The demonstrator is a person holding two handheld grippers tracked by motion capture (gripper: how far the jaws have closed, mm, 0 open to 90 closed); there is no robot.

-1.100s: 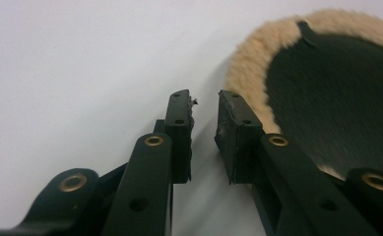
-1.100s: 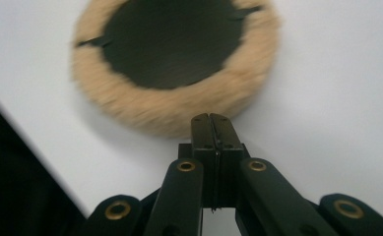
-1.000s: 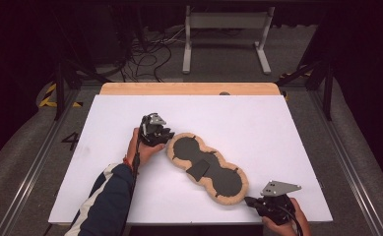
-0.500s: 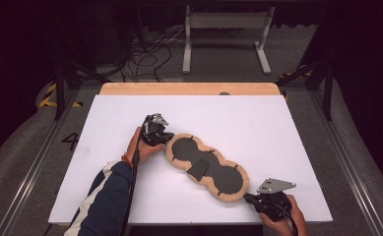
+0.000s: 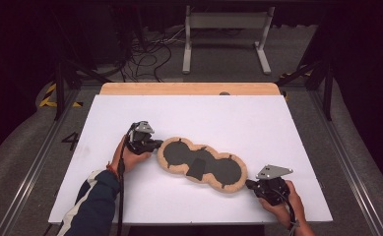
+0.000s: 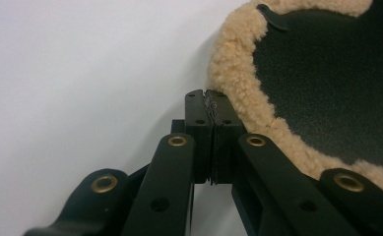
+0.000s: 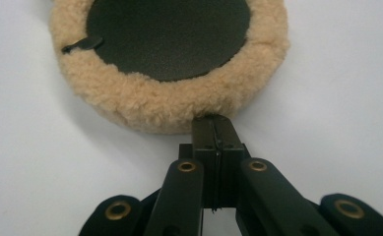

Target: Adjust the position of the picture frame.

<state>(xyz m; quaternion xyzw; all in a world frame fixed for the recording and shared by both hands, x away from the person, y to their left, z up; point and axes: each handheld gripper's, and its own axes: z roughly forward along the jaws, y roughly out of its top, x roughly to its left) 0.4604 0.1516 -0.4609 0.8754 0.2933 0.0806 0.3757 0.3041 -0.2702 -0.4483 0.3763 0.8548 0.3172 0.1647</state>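
The white table (image 5: pixel 277 128) lies bare all round — the fleece-edged pad (image 5: pixel 201 162) is seemingly the sole obstacle.

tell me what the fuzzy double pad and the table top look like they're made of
Double pad: tan border looks like curly sheepskin or a fleece imitation; the dark centre is matte and finely grained, perhaps leather or rubbery sheet. Table top: smooth matte white, likely laminate or board, with a bare pale wood edge at the far side.
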